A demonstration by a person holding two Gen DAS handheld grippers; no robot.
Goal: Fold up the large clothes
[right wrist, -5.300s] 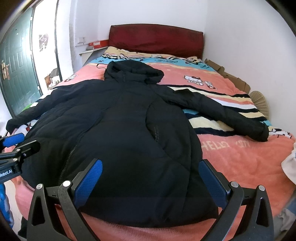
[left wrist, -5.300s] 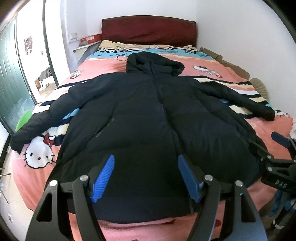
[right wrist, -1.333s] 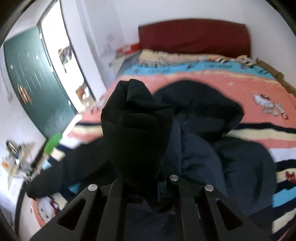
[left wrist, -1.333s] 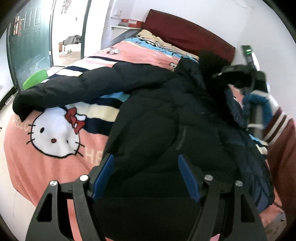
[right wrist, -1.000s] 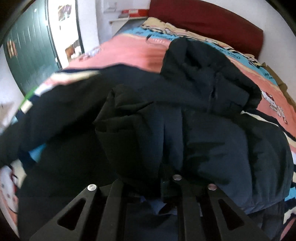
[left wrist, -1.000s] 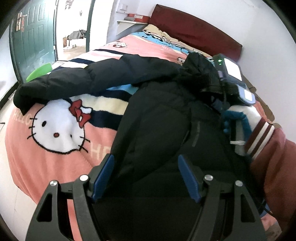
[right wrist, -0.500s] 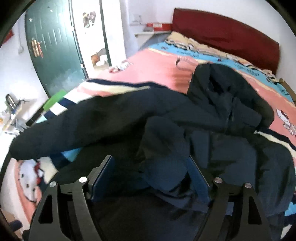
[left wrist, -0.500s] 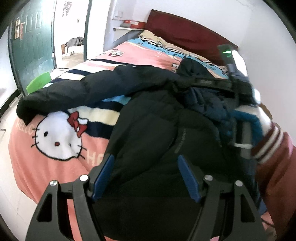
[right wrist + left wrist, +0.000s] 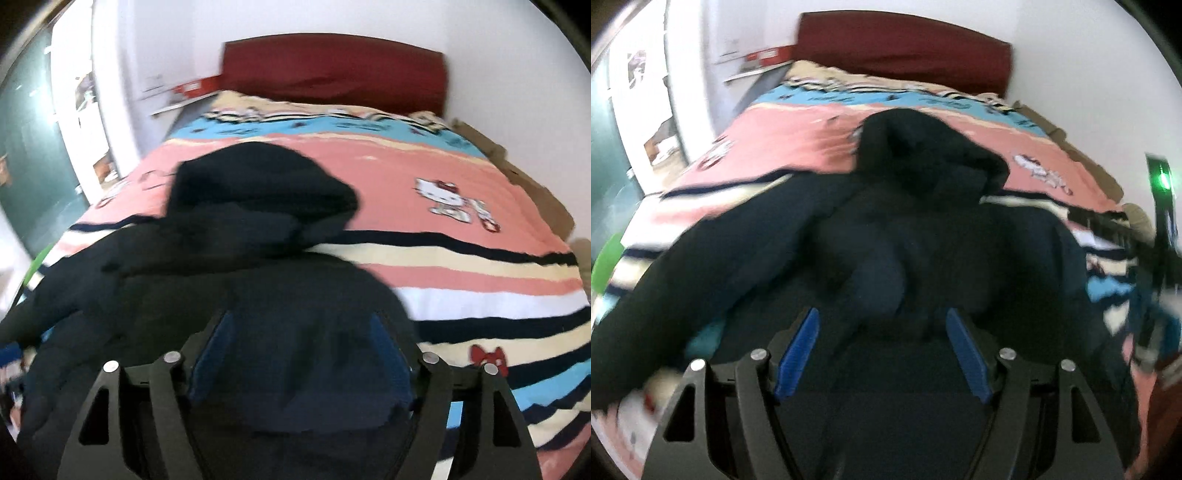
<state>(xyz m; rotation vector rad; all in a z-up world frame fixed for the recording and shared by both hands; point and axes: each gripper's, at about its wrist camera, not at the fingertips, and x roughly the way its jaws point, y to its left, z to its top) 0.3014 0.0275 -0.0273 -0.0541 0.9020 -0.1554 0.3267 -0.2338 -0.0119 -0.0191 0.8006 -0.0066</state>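
STAGE: early, one fold done | DONE: right sleeve laid over black coat (image 9: 923,236) | LEFT: other sleeve (image 9: 701,266) spread toward bed (image 9: 461,206) left edge, body unfolded | COAT: mid-bed, hood toward headboard | left gripper (image 9: 882,354): open, empty | right gripper (image 9: 301,363): just opened, jaws apart, holding nothing, above coat

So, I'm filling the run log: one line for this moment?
coat: one sleeve folded in | left claw: open | right claw: open, just released | bed
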